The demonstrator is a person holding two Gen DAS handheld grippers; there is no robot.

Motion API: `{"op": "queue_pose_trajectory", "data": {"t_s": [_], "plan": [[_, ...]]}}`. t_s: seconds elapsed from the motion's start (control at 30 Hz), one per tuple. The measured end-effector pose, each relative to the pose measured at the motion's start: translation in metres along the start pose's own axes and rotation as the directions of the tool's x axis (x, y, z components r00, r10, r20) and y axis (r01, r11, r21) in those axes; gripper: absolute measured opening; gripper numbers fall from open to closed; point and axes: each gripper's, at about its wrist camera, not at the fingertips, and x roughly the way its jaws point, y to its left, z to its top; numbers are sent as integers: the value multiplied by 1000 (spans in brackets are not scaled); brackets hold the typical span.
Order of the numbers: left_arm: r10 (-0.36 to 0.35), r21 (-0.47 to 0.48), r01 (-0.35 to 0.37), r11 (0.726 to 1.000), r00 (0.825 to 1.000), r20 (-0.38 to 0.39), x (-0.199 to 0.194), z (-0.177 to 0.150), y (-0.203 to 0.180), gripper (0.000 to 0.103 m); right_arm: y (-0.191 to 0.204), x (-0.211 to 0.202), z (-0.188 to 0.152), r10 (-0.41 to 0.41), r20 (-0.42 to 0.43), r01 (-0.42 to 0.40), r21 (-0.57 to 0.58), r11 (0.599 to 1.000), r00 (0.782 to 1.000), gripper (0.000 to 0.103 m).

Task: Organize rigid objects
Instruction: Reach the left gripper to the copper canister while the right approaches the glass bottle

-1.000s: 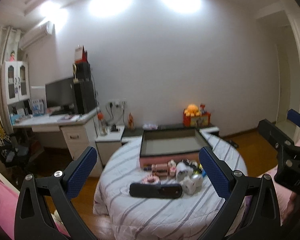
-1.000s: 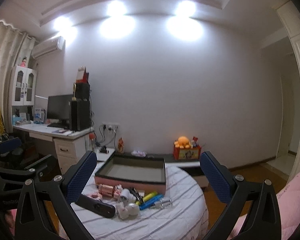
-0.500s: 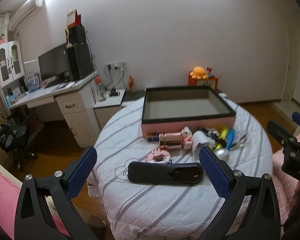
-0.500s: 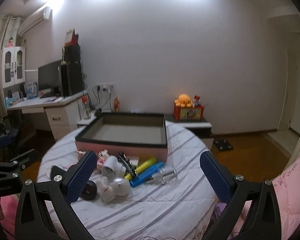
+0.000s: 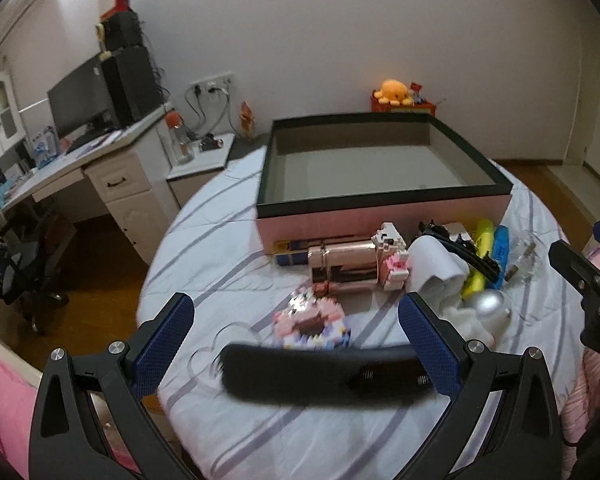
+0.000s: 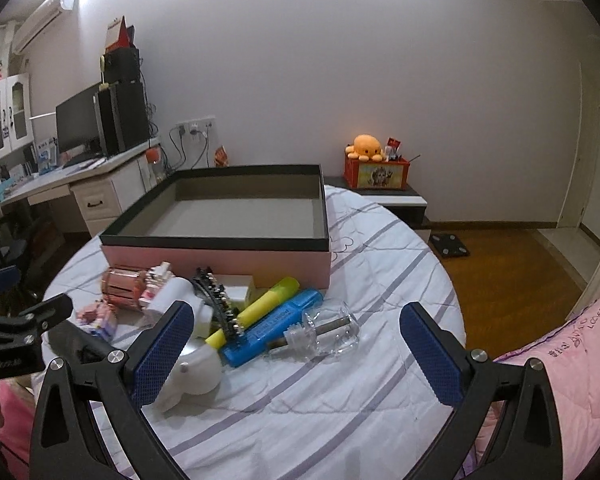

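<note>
Inspector A: Status of the sorting. The pink box is sitting at twelve o'clock on the round desk with nothing visible inside it, so I am judging the task barely begun.

Inspector B: Agreed. Everything is lying outside, along the box's near wall: rose-gold case, brick figure, white cup, yellow highlighter, blue highlighter and clear glass bottle at the right end.

Inspector A: Nearer the camera, a brick donut and a long black object, blurred, possibly a remote.

Inspector B: Grippers?

Inspector A: The left hand-held gripper is hanging wide apart, holding nothing, with the black object at six o'clock between its fingers. The right hand-held gripper is likewise spread and empty, the bottle lying between its fingers, a white-and-silver object beside the left one.

Inspector B: Remaining, in my judgement: every item.
</note>
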Motion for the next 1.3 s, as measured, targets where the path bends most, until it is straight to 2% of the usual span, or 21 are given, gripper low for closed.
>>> {"op": "queue_pose_trajectory", "data": {"t_s": [0.1,0.27,0.33,0.47,0.67,0.73,0.77,0.97,1.07,1.3], "plan": [[-6,-1,6,1000,998,-65,27,9,-2,103,-6,13,2,-7,-24,7,3,1000,1000,103],[-10,-12,9,1000,993,-121,62,21,-4,103,-15,36,7,-7,-64,7,11,1000,998,103],[-65,-25,63,998,989,-129,69,24,-6,103,-16,43,8,-3,-77,4,8,1000,997,103],[-23,23,27,999,986,-164,81,24,-13,103,-20,55,9,9,-101,-8,8,1000,995,103],[-91,-29,86,996,965,-247,98,17,-5,103,-31,64,6,15,-117,-12,27,1000,993,103],[-58,-11,58,998,949,-310,110,9,-8,103,-35,67,4,17,-122,-12,36,999,992,103],[-63,-22,59,998,955,-290,108,9,-9,103,-37,68,3,15,-127,-10,39,999,992,103],[-80,-58,66,996,955,-287,107,4,-9,103,-43,71,-1,26,-142,-18,58,998,990,103],[-76,-64,62,996,965,-252,104,2,-7,103,-45,72,-4,33,-148,-24,64,998,988,103],[-73,-11,72,997,976,-204,91,0,-11,103,-48,75,-7,57,-163,-44,78,996,985,103]]}}
